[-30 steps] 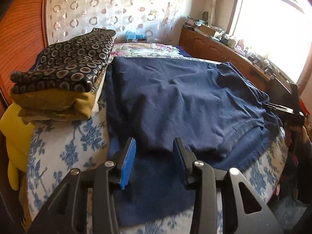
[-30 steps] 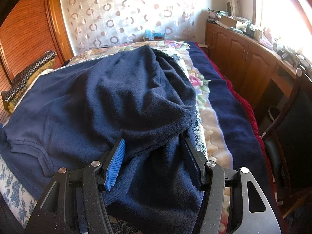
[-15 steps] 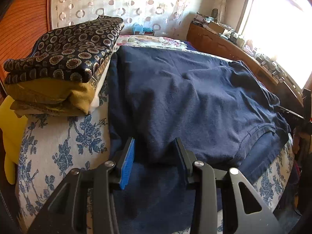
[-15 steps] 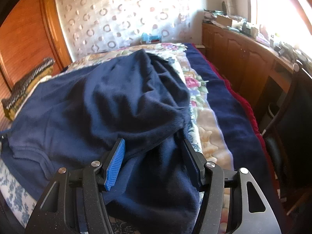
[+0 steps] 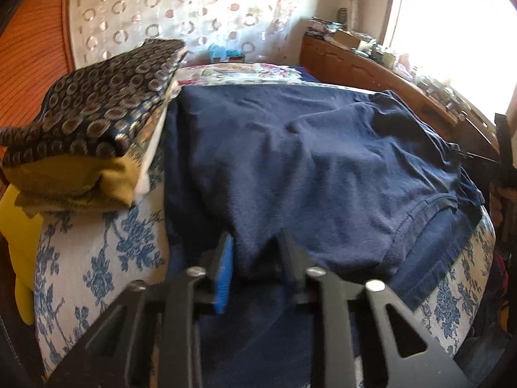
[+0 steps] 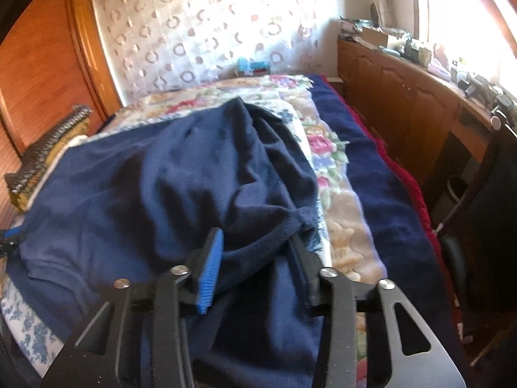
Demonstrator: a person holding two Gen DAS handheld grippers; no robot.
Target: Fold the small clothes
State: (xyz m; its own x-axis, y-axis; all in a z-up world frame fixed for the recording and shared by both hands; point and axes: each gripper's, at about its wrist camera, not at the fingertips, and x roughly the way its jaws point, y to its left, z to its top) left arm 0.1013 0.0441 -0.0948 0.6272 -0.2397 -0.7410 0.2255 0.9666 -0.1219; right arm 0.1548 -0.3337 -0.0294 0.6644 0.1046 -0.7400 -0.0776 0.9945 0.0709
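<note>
The navy garment (image 5: 323, 161) lay spread across the bed (image 5: 97, 258), right of a folded pile (image 5: 84, 148). The left gripper (image 5: 255, 258) had just been closing and pinched its near edge. The right gripper (image 6: 258, 258), also closing, clasped a bunched fold.

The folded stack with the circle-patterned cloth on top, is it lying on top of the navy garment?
No. The folded stack sits on the blue floral bedcover, beside the left edge of the navy garment.
</note>
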